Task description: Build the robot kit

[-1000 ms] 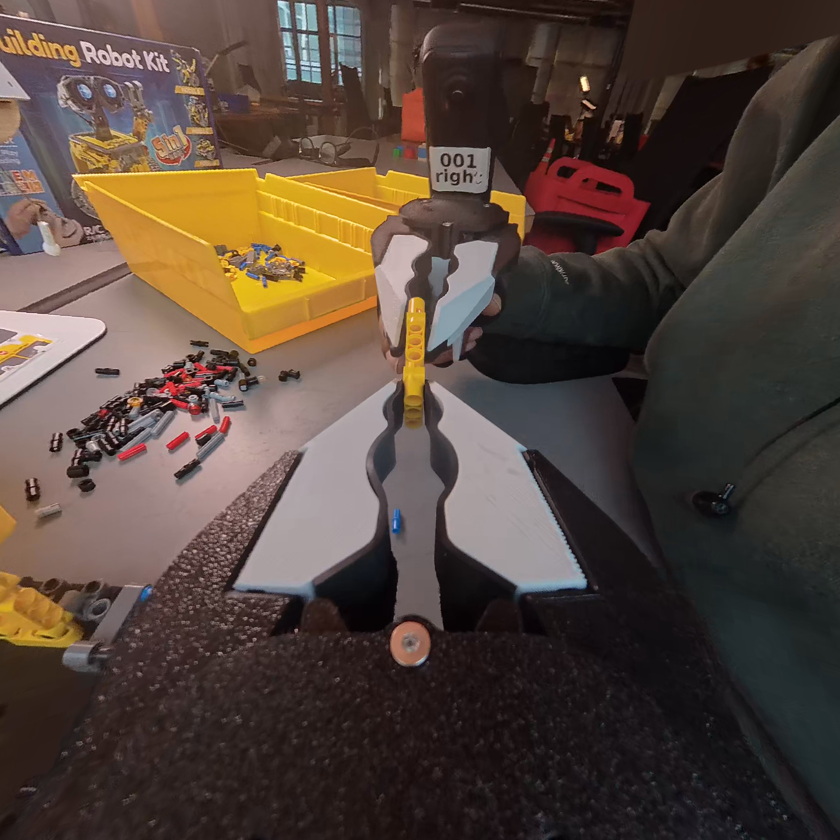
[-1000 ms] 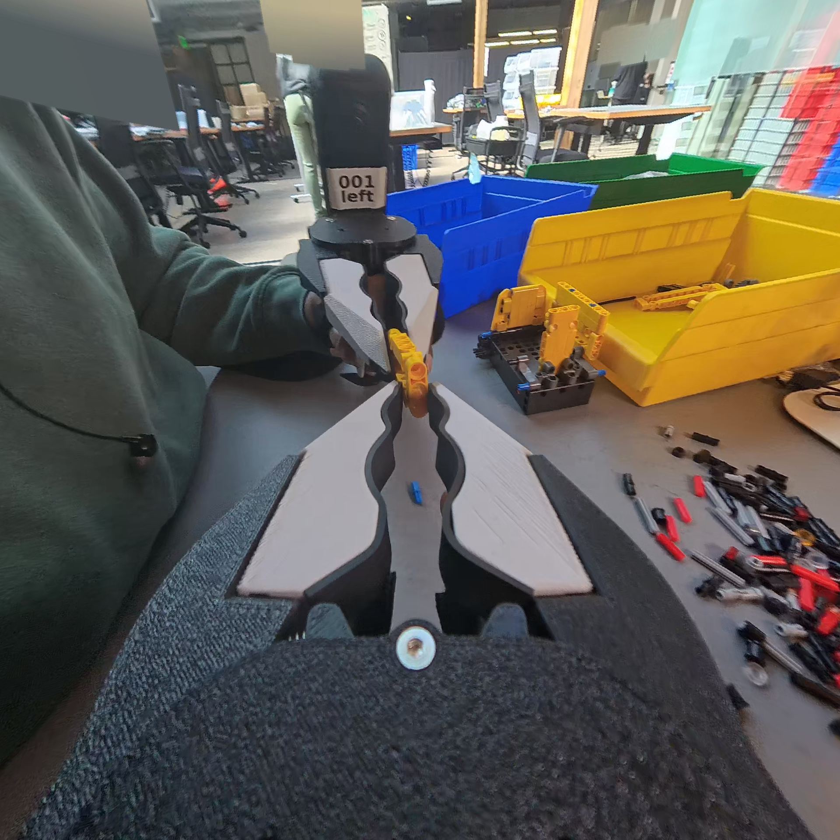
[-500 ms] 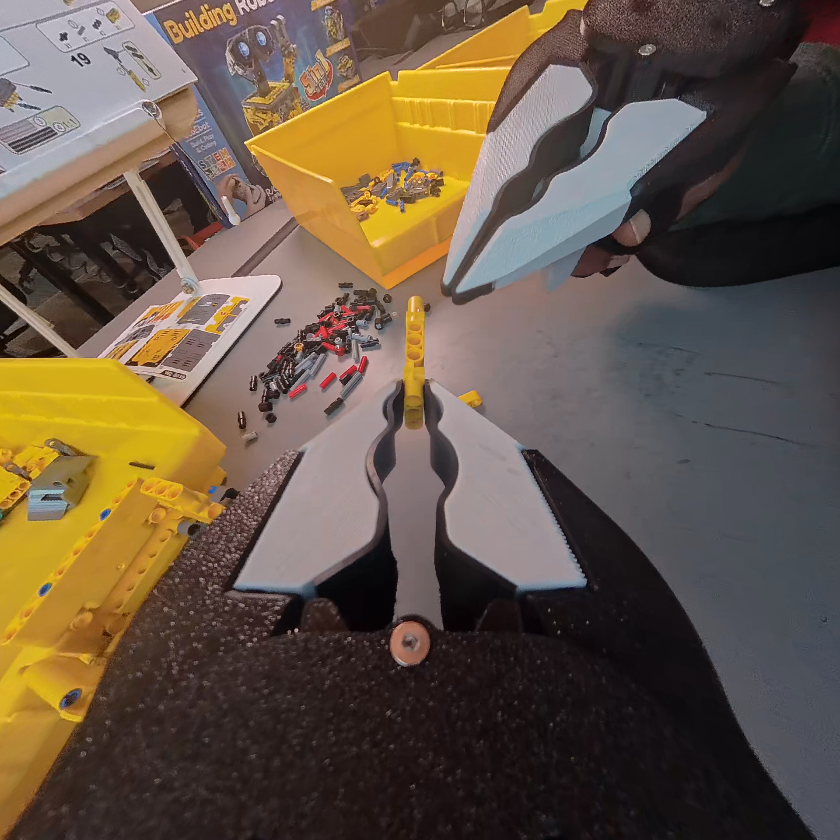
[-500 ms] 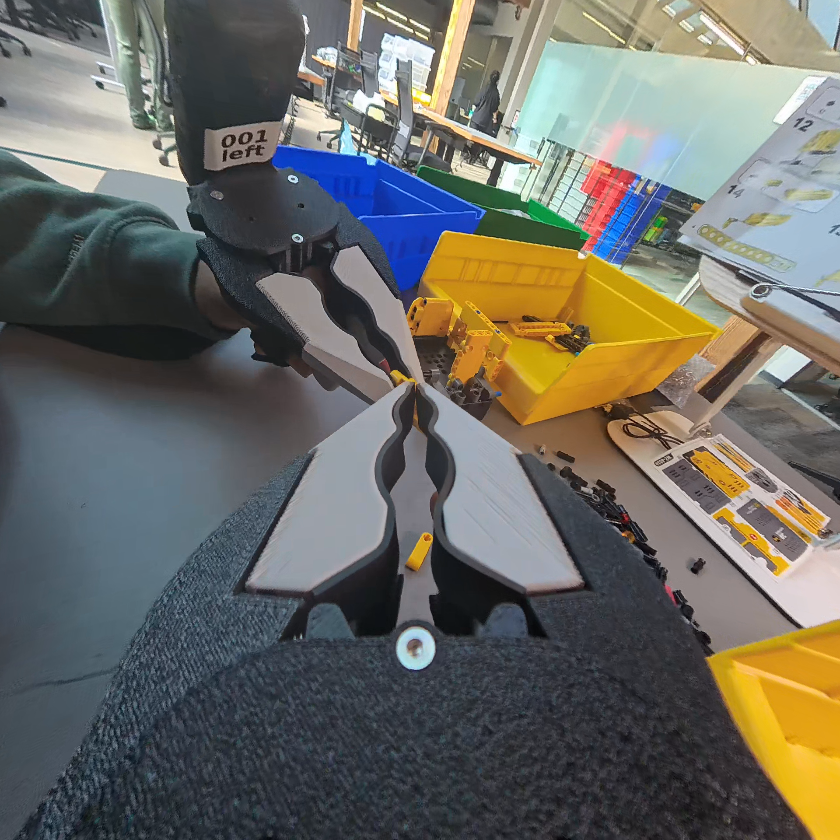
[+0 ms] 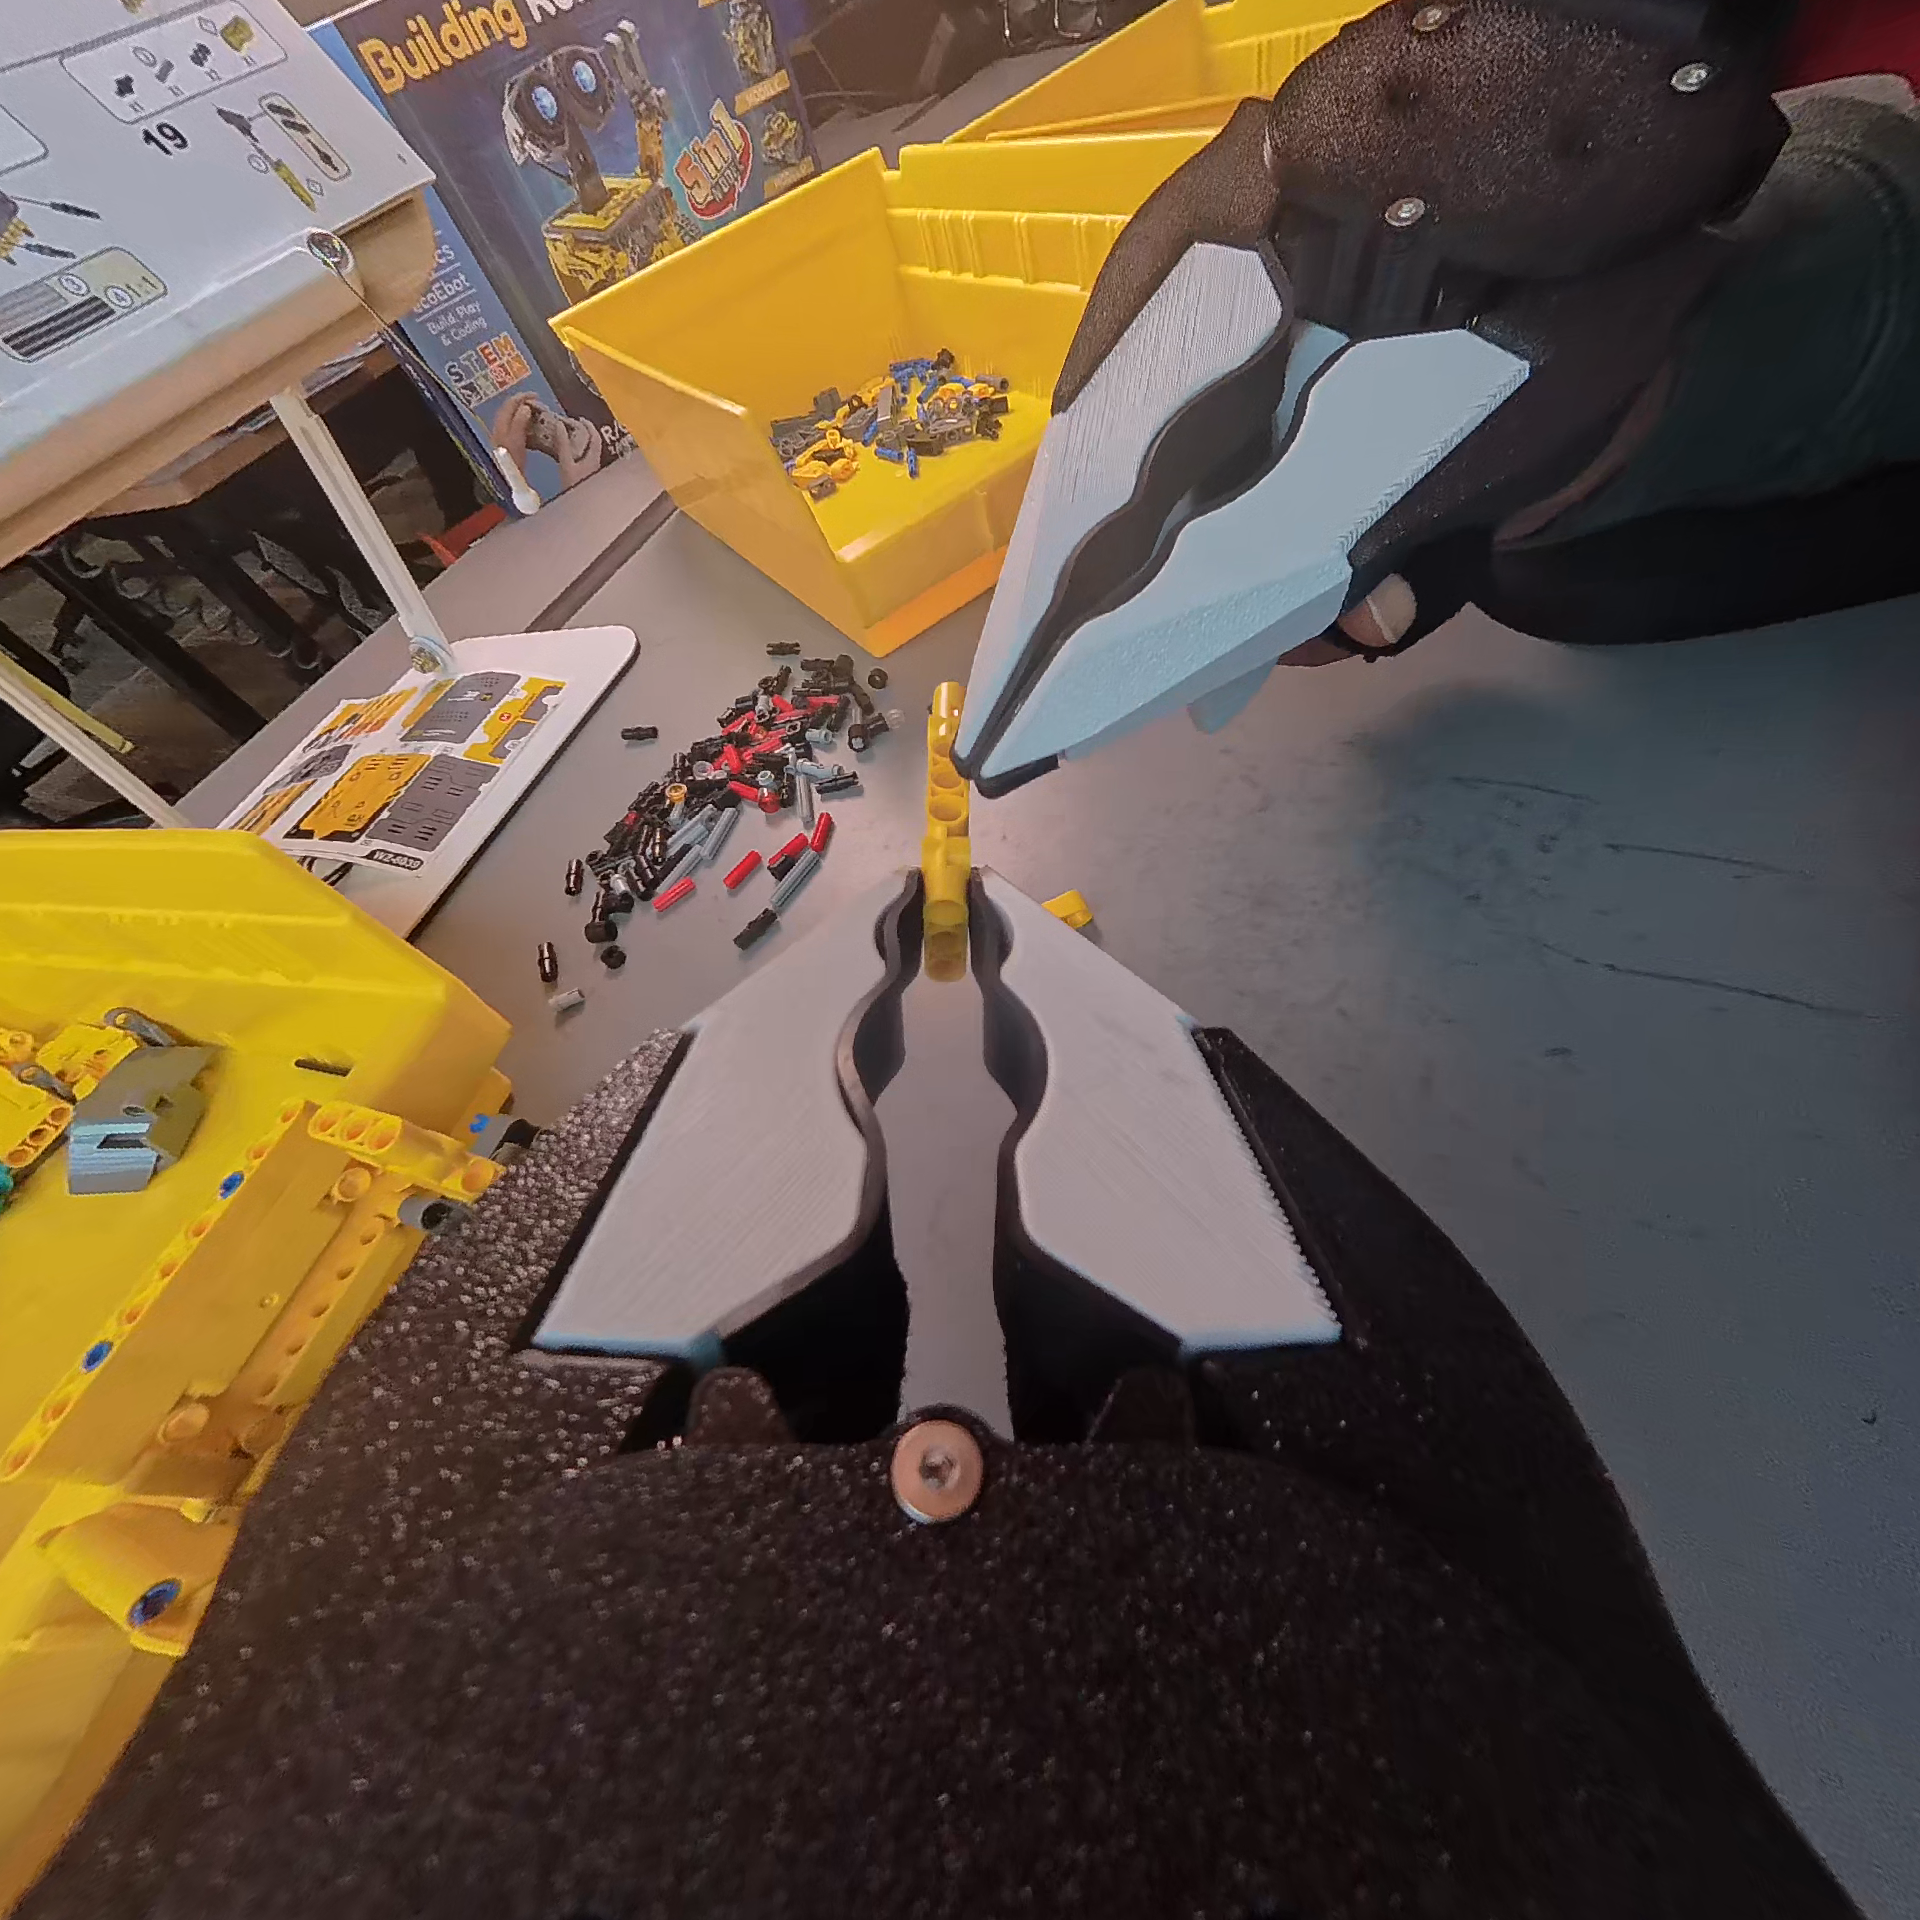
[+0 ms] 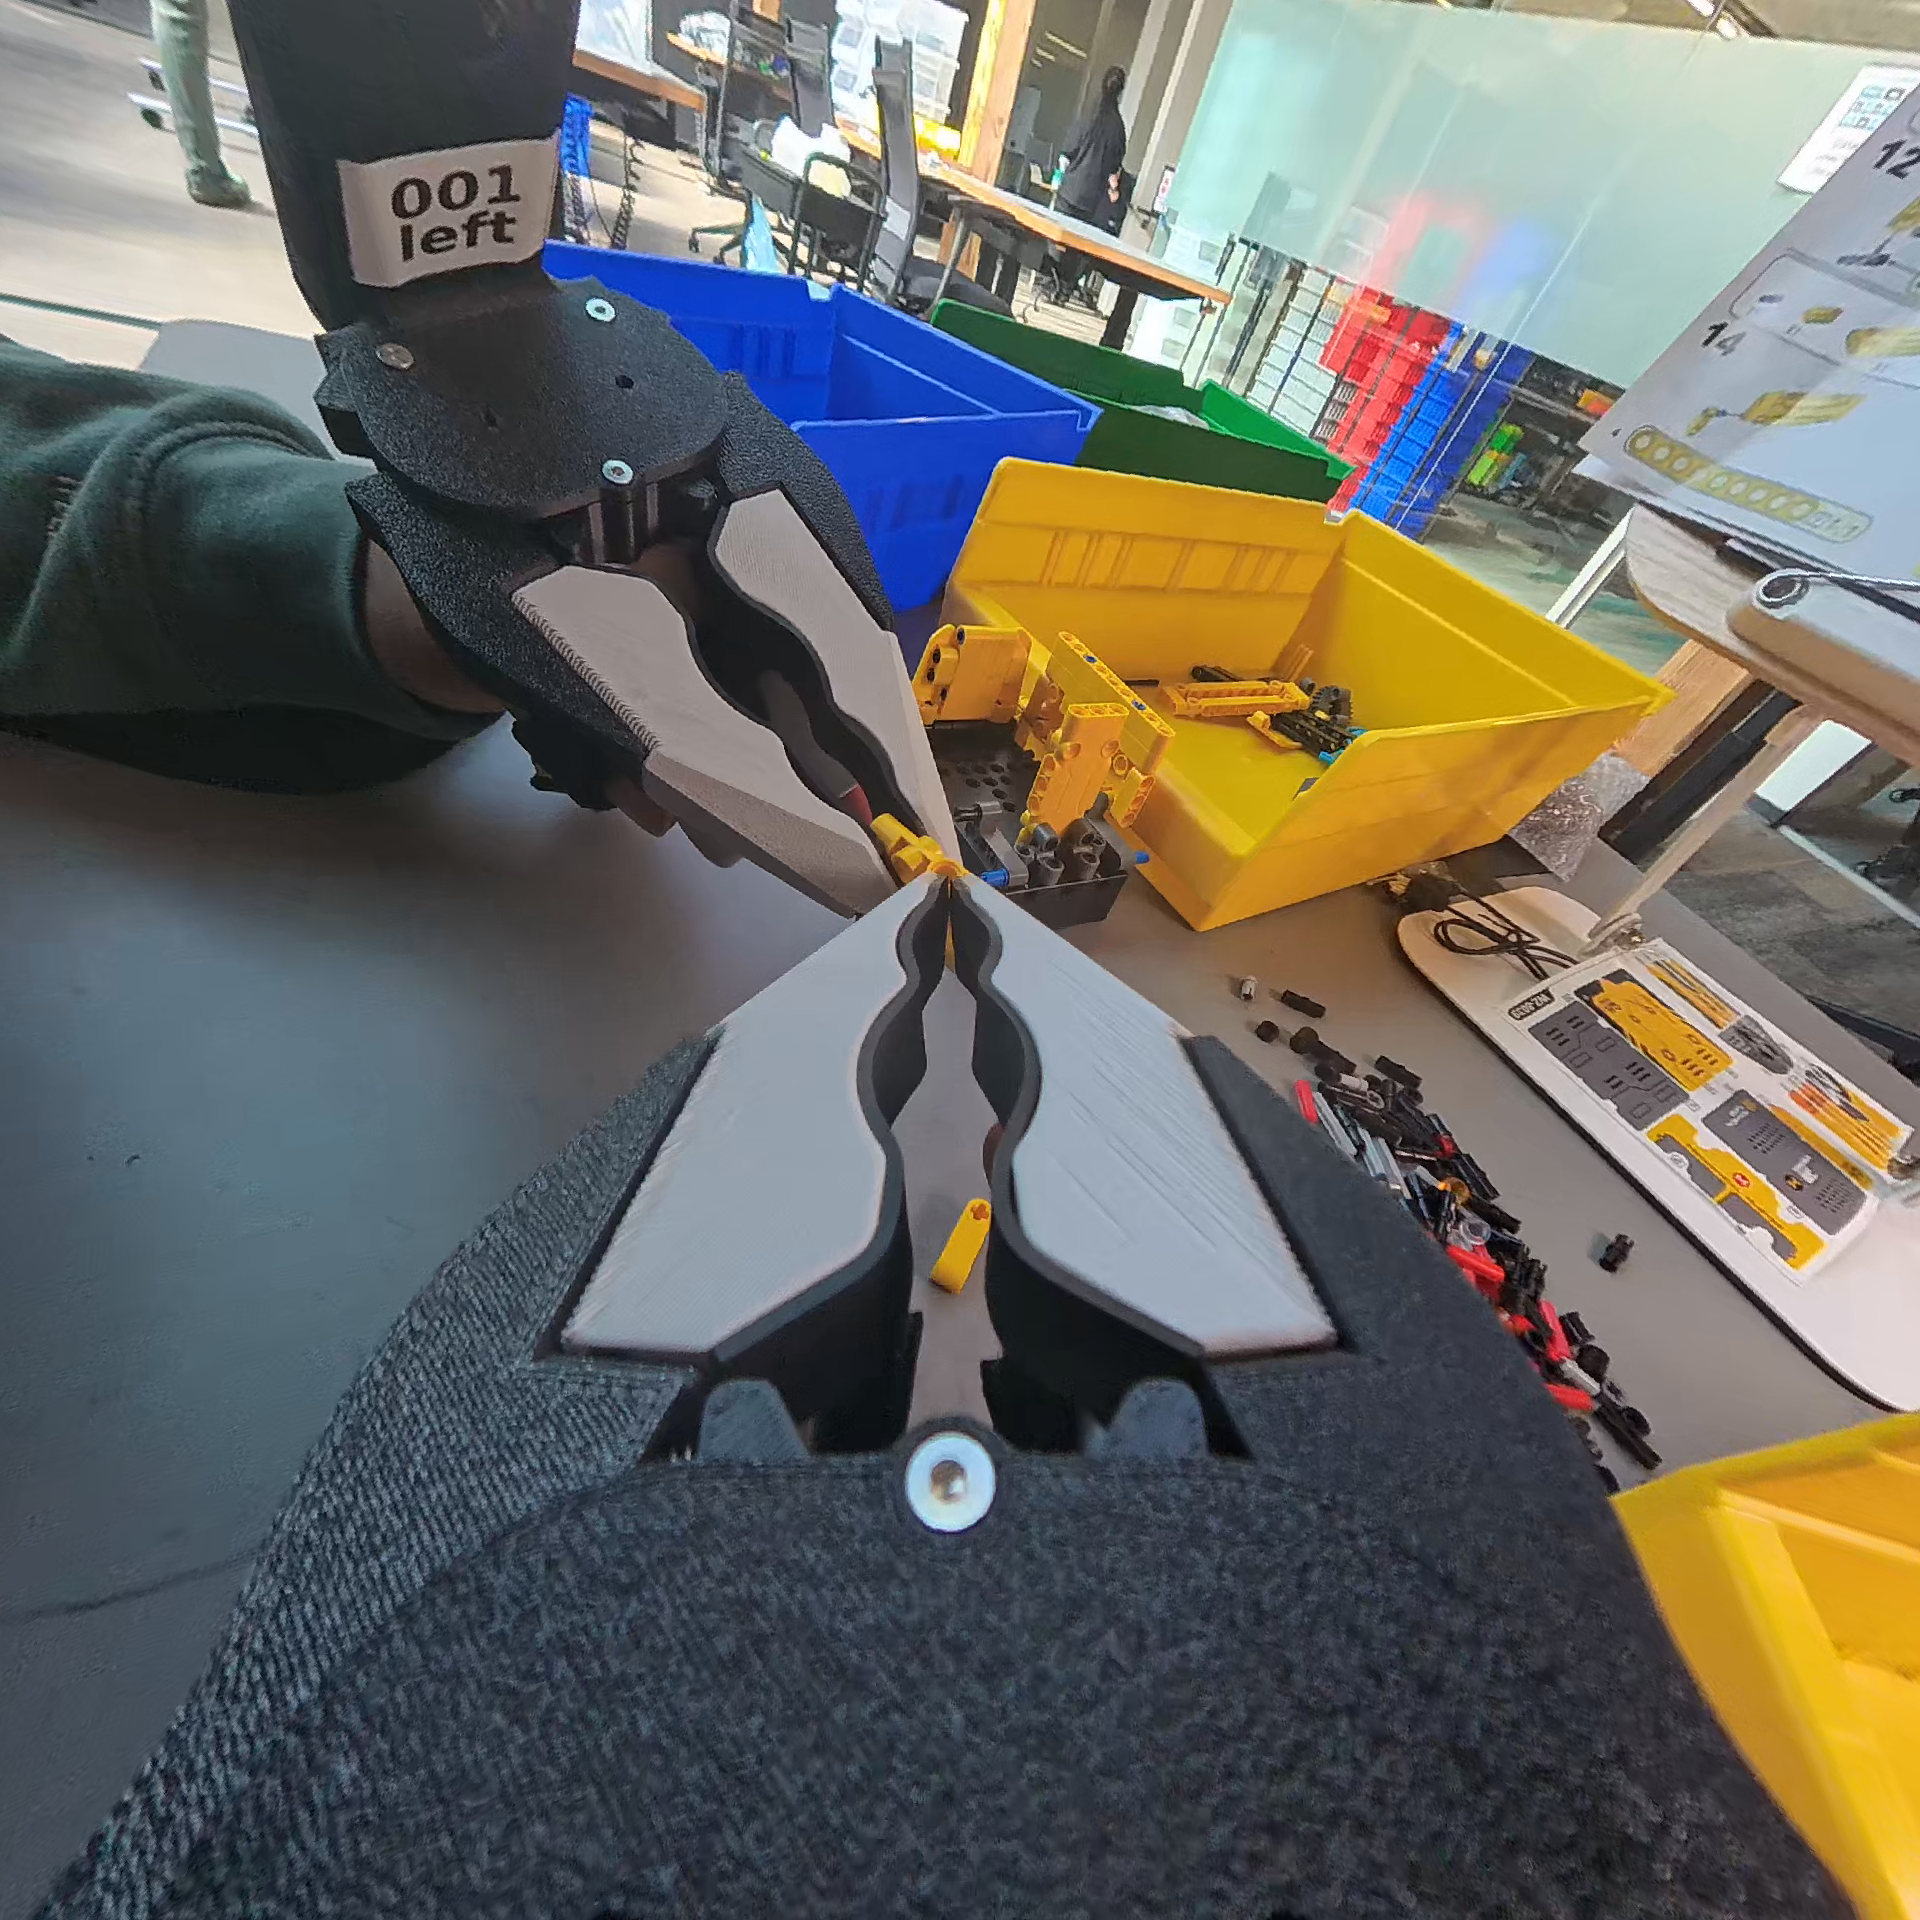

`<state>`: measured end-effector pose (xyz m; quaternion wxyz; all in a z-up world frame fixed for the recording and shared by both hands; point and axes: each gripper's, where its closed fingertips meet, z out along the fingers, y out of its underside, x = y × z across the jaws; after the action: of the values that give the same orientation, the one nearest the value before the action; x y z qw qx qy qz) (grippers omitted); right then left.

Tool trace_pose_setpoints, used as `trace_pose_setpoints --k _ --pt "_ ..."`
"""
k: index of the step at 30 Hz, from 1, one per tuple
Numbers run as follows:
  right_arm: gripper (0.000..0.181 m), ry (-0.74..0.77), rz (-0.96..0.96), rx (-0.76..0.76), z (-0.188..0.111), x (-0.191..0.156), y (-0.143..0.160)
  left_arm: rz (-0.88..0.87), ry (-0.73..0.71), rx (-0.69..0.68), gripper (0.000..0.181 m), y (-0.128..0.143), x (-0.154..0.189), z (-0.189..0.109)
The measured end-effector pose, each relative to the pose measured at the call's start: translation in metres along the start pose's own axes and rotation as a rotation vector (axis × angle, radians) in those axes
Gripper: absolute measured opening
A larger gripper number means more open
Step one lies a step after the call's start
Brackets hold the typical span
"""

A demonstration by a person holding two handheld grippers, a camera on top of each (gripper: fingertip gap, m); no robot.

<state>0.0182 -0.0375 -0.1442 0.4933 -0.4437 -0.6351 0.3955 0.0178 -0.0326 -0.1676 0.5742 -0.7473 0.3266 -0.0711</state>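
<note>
The yellow beam (image 5: 948,821) stood out from the tips of the left gripper (image 5: 945,896), pinched at its near end so the holes stayed free. The right gripper (image 5: 982,767), narrowed to almost nothing and empty, touched its far end above the grey table (image 5: 1507,935), near loose pins (image 5: 727,800).

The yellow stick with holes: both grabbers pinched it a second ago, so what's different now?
The right gripper let go of the yellow beam and shut empty beside its tip. A small yellow piece now lies on the table. The left gripper still pinches the beam.
</note>
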Motion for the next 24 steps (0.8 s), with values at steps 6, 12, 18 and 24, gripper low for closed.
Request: trace_pose_setpoints --k 6,12,18,24 --pt "0.000 0.013 0.027 -0.005 -0.003 0.008 0.004 -0.015 -0.004 0.016 0.006 -0.003 -0.003 -0.003" --pt "0.000 0.012 0.036 -0.001 -0.003 0.008 0.004 -0.024 0.002 0.020 0.006 -0.004 -0.003 -0.004" --pt "0.000 0.059 0.025 0.121 -0.003 0.031 -0.025 -0.057 -0.030 0.027 0.006 -0.004 -0.011 -0.005" --pt "0.000 0.284 -0.036 0.186 0.032 0.143 -0.090 -0.108 -0.056 0.030 0.007 -0.002 -0.019 -0.007"
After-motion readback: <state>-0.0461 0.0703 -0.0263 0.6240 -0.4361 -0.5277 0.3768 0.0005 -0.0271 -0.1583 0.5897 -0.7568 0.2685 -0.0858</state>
